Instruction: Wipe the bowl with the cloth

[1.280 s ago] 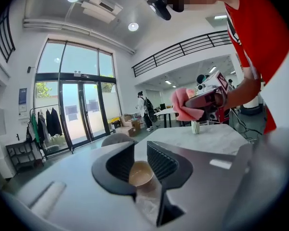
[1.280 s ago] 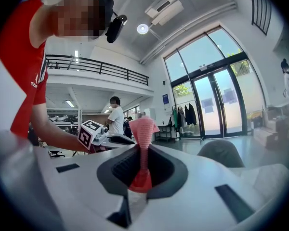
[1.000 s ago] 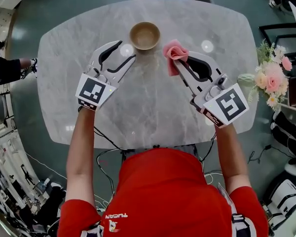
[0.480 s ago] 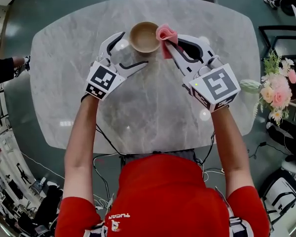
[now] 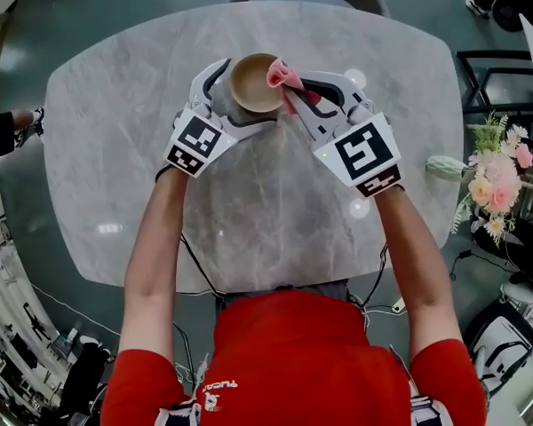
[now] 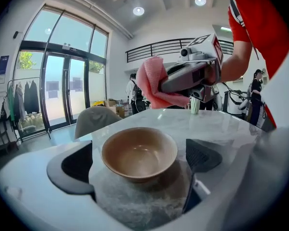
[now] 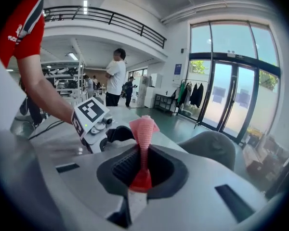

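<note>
Left gripper [image 5: 241,98], its jaws just opened wide, straddles the bowl [image 5: 255,80] without gripping it, near the table's [image 5: 275,211] far edge. Right gripper [image 5: 299,93] clamps the cloth [image 5: 282,74] at the bowl's rim. Bare marble surrounds them.

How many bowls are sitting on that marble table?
1. The bowl sits near the table's far edge, the pink cloth beside its rim; no other seems hidden.

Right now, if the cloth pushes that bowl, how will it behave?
The bowl looks rigid and smooth; on the polished table it would probably slide. It narrows toward its base, so a push at the rim might tip it.
</note>
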### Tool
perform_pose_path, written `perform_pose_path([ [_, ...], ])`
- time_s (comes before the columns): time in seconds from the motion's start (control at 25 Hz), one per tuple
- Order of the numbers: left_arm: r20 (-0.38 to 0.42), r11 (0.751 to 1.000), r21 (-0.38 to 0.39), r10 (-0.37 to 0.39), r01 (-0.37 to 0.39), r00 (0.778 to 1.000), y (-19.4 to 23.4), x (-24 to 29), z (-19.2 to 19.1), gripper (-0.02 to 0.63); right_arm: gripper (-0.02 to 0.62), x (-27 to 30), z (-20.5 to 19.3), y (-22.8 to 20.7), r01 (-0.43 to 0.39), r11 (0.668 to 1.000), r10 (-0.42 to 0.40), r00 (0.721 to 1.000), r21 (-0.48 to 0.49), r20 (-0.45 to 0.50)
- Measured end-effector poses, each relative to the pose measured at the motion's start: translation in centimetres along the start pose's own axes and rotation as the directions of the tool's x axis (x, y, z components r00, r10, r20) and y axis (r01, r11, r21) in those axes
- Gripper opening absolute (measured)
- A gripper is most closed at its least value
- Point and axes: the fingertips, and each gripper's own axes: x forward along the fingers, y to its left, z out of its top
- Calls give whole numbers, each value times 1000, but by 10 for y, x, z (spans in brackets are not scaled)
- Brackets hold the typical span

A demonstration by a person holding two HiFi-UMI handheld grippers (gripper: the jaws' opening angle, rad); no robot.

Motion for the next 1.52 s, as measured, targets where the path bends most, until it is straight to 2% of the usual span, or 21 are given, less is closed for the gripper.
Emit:
perform_pose_path([
  [0.12,-25,999,29,-39,39,999,3,5,0,583,21,13,-4,2,-22,997,18,998,-69,-57],
  [0.2,-87,994,58,-82,87,993,3,9,-5,584,21,20,-4,3,-38,995,31,997,-93,-76],
  [0.32,-179,979,108,-150,171,972,3,17,-8,584,21,25,-7,3,-58,993,49,995,-104,-89],
  [0.52,-216,954,124,-242,272,946,-2,18,-1,584,21,30,-10,2,-69,993,60,994,-93,-96],
  [0.76,-233,956,96,-248,276,940,-3,23,-15,584,21,33,-16,-1,-72,993,60,991,-97,-118],
  [1.0,-235,956,106,-243,274,941,0,25,-17,583,21,38,-22,3,-85,989,66,986,-118,-150],
  [1.12,-229,956,108,-241,271,943,-1,27,-17,581,21,40,-26,1,-89,983,60,981,-158,-183],
  [1.32,-216,957,110,-239,267,947,-2,29,-16,581,21,50,-35,5,-143,947,59,957,-287,-283],
  [1.52,-211,958,110,-238,265,948,-2,28,-16,581,21,67,-42,21,-273,862,90,912,-427,-400],
])
